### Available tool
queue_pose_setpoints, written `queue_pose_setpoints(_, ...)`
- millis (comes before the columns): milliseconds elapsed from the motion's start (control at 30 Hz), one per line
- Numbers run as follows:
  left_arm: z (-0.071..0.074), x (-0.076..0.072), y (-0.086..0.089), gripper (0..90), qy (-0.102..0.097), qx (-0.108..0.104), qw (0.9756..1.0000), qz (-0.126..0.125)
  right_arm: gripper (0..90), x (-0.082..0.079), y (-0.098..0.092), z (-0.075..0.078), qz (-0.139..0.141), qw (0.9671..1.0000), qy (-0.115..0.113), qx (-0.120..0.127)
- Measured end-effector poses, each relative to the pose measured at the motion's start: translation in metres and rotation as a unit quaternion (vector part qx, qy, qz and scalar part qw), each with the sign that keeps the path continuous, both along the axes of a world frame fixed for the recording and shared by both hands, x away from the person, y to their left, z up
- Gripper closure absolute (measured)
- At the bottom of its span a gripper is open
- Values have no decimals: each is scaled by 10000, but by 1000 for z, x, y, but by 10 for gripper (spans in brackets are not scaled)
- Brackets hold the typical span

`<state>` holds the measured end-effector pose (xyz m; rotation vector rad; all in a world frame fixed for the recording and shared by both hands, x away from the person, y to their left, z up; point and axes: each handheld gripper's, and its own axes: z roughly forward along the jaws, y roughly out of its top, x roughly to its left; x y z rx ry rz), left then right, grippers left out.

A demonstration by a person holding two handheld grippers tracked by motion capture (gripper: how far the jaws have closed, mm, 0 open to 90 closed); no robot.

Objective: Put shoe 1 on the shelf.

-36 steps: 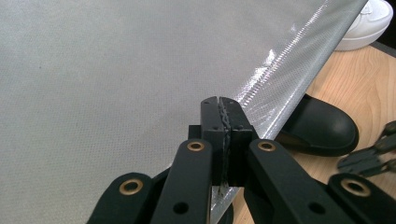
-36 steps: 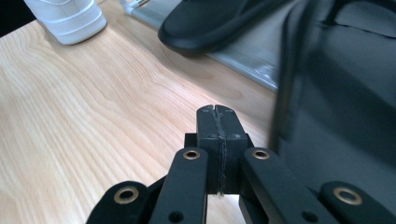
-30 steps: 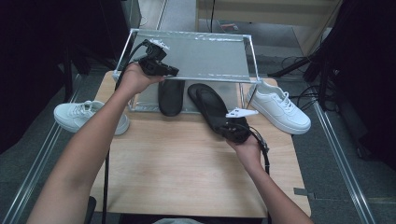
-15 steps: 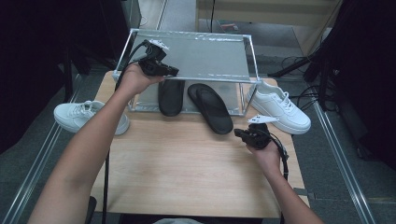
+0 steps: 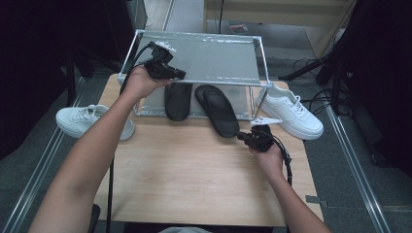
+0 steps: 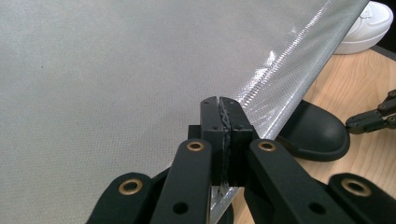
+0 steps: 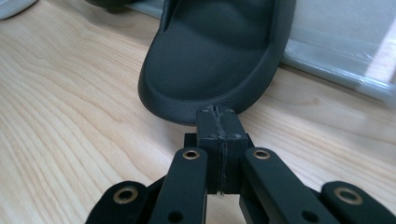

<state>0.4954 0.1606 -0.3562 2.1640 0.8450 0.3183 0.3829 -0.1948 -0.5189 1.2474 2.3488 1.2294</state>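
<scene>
Silvery rack cover (image 5: 204,58) is sitting pinched in your left gripper (image 5: 180,75); tugging risks tipping the frame. You're nosing your right gripper (image 5: 241,138), jaws closed empty, against the black slipper (image 5: 216,109) heel by the rack — it could skid sideways.

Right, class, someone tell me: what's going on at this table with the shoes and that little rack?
A person works with two hand-held grippers. The left gripper, jaws shut, is at the front edge of the shoe rack. The right gripper, also shut, has its tips at the heel of the angled black slipper, which pokes out from under the shelf. White sneakers sit at either side.
</scene>
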Motion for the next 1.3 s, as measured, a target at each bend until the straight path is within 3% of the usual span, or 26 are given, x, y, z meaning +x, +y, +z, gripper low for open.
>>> queue_pose_setpoints(300,0,0,0,891,37,-14,10000,-2,900,17,28,-3,39,9999,-73,80)
queue_pose_setpoints(467,0,1,1,890,37,-20,10000,0,900,26,46,-6,-27,9997,-20,259)
queue_pose_setpoints(833,-1,1,2,887,64,-93,9999,2,900,44,75,-7,-20,9997,-6,253)
queue_pose_setpoints(1067,-1,2,2,884,56,-115,9999,-6,900,46,97,-9,95,9997,64,227)
queue_pose_setpoints(1300,-1,1,2,882,50,-69,10000,-23,900,46,95,-5,-27,9999,-142,72)
